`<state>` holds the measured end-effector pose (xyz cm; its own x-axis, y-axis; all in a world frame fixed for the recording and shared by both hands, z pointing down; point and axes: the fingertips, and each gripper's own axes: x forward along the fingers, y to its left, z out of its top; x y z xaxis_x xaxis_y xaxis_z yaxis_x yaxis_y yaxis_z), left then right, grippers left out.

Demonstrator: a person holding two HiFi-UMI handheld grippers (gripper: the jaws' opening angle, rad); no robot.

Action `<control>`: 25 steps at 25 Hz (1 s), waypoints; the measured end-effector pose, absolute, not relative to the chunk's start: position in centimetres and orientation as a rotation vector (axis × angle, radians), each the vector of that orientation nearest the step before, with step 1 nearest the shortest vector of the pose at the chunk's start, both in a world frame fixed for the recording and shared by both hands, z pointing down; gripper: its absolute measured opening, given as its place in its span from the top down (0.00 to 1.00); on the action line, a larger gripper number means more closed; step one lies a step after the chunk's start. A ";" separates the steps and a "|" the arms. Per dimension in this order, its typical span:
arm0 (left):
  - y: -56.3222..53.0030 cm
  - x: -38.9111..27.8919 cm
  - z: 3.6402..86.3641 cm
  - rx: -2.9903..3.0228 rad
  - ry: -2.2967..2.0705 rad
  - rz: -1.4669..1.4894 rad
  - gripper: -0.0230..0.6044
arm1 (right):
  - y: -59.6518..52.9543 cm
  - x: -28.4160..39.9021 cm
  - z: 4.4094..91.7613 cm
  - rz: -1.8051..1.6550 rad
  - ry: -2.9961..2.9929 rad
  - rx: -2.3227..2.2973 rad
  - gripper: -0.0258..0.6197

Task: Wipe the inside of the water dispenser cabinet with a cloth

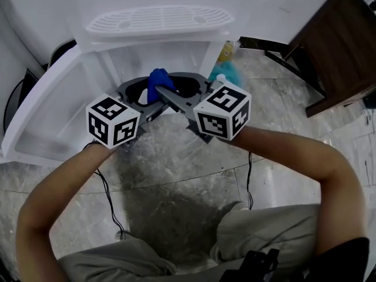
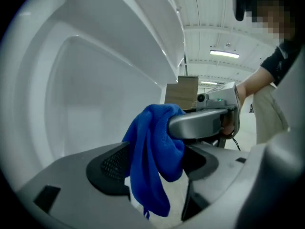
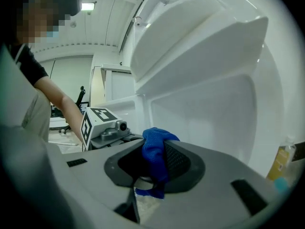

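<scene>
Head view, blue cloth [image 1: 160,83] bunched up

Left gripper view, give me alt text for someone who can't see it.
A blue cloth hangs pinched in the right claw, dangling between the open jaws of the left claw. Behind it is the white water dispenser cabinet; the person is at right.

- One blue cloth [image 1: 160,82].
- Two claws: left claw [image 2: 155,173], right claw [image 3: 153,168].
- Two marker cubes: left cube [image 1: 113,122], right cube [image 1: 223,113].
- One white water dispenser [image 1: 158,40], with one open door [image 1: 53,116].
- One yellow bottle [image 1: 225,51].
- One dark wooden furniture piece [image 1: 335,46].
</scene>
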<state>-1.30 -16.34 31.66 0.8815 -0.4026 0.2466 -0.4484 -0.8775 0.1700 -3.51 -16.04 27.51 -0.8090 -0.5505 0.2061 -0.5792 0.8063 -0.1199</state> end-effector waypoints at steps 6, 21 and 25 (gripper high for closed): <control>-14.4 -0.6 32.2 2.856 -0.587 0.425 0.71 | -14.9 -3.2 28.4 0.355 -2.811 0.821 0.84; -16.4 -4.0 36.4 2.715 -0.710 0.603 0.79 | -16.0 1.8 30.7 0.309 -2.676 0.875 0.86; -17.9 -2.9 37.0 2.761 -0.728 0.664 0.79 | -15.4 3.2 33.0 0.127 -2.567 0.830 0.96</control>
<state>-2.86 -17.90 37.02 0.7763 -0.4155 0.4740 -0.5100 -0.8559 0.0850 3.19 -15.36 32.97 -0.7246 -0.5364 0.4327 -0.5763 0.8159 0.0463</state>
